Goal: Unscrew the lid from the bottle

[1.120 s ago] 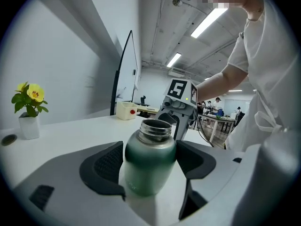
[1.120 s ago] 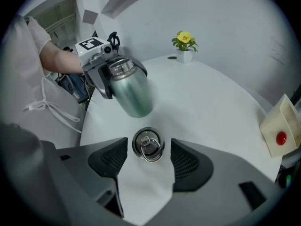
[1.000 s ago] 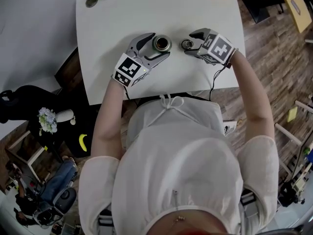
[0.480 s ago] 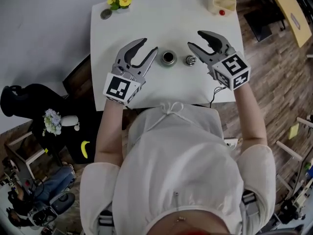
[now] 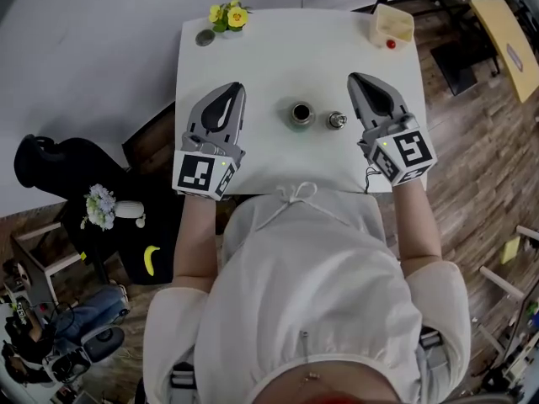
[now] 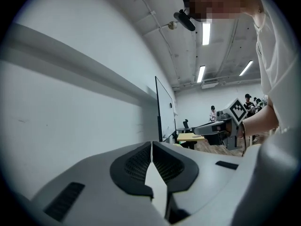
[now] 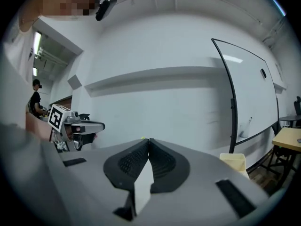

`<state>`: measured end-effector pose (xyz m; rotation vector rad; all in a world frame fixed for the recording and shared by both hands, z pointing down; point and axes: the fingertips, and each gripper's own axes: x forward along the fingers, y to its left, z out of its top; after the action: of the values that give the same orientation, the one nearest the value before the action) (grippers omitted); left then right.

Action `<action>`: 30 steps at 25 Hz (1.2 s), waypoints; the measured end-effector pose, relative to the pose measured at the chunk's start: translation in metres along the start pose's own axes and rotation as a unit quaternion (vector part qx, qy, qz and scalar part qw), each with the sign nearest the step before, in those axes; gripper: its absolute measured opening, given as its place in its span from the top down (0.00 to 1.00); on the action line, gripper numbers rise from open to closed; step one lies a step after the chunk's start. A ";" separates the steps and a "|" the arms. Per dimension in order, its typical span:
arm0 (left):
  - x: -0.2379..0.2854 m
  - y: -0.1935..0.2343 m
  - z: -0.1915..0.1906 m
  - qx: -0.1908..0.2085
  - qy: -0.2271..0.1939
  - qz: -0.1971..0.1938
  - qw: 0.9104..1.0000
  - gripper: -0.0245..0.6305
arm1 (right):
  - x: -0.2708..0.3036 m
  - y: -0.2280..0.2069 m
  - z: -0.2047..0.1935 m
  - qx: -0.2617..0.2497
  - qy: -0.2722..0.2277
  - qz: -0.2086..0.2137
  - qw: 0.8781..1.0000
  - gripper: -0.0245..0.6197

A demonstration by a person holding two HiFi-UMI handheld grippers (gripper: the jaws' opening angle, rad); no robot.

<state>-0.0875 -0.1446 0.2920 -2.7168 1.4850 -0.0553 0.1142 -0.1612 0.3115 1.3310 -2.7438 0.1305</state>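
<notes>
The small dark bottle [image 5: 301, 114] stands upright with its mouth open, in the middle of the white table [image 5: 269, 57]. Its metal lid [image 5: 337, 120] rests on the table just right of it. My left gripper [image 5: 236, 88] lies to the left of the bottle, well apart from it, its jaws shut with nothing between them. Right of the lid, my right gripper [image 5: 355, 79] is likewise shut and empty. In the left gripper view the left gripper [image 6: 151, 144] has its pads meeting, and the right gripper [image 7: 149, 140] shows the same in its own view; neither view shows the bottle.
Yellow flowers [image 5: 229, 15] and a small grey disc [image 5: 205, 37] sit at the table's far left corner. A pale yellow container [image 5: 393, 23] with a red ball [image 5: 391, 45] beside it is at the far right. A black chair [image 5: 59, 171] stands left of the table.
Both grippers have drawn back from the bottle and the lid and closed their jaws. The lid now stands free on the table, right of the bottle.
</notes>
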 end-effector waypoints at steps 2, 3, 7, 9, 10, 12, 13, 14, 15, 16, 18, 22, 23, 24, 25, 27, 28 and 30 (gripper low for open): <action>-0.006 0.005 0.002 -0.005 0.002 0.015 1.000 0.92 | -0.003 0.003 0.001 0.002 -0.009 -0.001 1.000 0.95; -0.008 0.007 0.002 -0.006 0.004 0.021 1.000 0.93 | -0.004 0.004 0.003 0.000 -0.014 -0.004 1.000 0.95; -0.009 0.007 -0.003 -0.004 0.016 0.023 1.000 0.93 | -0.008 0.006 0.004 -0.024 -0.017 -0.012 1.000 0.95; -0.008 0.005 -0.002 -0.001 0.021 0.018 1.000 0.93 | -0.009 0.004 0.003 -0.028 -0.017 -0.017 0.999 0.96; -0.007 0.004 -0.001 0.000 0.024 0.014 1.000 0.93 | -0.009 0.005 0.003 -0.031 -0.014 -0.019 0.999 0.96; -0.005 0.002 0.001 0.005 0.027 0.004 1.000 0.93 | -0.008 0.008 0.002 -0.040 -0.005 -0.021 0.999 0.96; -0.004 0.001 0.001 0.009 0.028 0.000 1.000 0.93 | -0.008 0.011 0.001 -0.042 0.000 -0.020 0.999 0.96; -0.003 0.000 0.001 0.013 0.028 -0.003 1.000 0.93 | -0.007 0.014 0.000 -0.044 0.001 -0.017 0.999 0.96; -0.002 0.000 0.002 0.015 0.027 -0.005 1.000 0.93 | -0.006 0.018 -0.002 -0.046 0.003 -0.012 0.999 0.96; -0.001 0.000 0.002 0.013 0.027 -0.006 1.000 0.93 | -0.005 0.022 -0.003 -0.048 0.005 -0.007 0.999 0.96; 0.001 -0.001 0.001 0.006 0.027 -0.007 1.000 0.93 | -0.004 0.029 -0.003 -0.054 0.010 0.000 0.999 0.96; 0.003 -0.002 0.002 -0.002 0.024 -0.017 1.000 0.93 | -0.006 0.029 -0.003 -0.055 0.012 -0.011 0.998 0.96; 0.004 -0.003 0.002 -0.003 0.023 -0.019 1.000 0.93 | -0.007 0.028 -0.004 -0.054 0.012 -0.016 0.998 0.96; 0.004 -0.004 0.002 -0.004 0.022 -0.021 1.000 0.93 | -0.008 0.027 -0.005 -0.054 0.013 -0.021 0.998 0.96; 0.004 -0.003 0.002 -0.006 0.021 -0.022 1.000 0.93 | -0.009 0.027 -0.005 -0.054 0.013 -0.025 0.998 0.96; 0.004 -0.002 0.003 -0.010 0.018 -0.023 1.000 0.93 | -0.009 0.028 -0.005 -0.059 0.013 -0.029 0.998 0.96; 0.004 0.000 0.003 -0.011 0.017 -0.022 1.000 0.93 | -0.009 0.027 -0.006 -0.061 0.015 -0.032 0.998 0.96; 0.004 0.003 0.003 -0.011 0.017 -0.020 1.000 0.93 | -0.008 0.027 -0.006 -0.063 0.016 -0.037 0.997 0.96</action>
<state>-0.0875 -0.1496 0.2888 -2.7773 1.4474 -0.0858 0.0985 -0.1376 0.3151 1.3812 -2.6246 -0.0256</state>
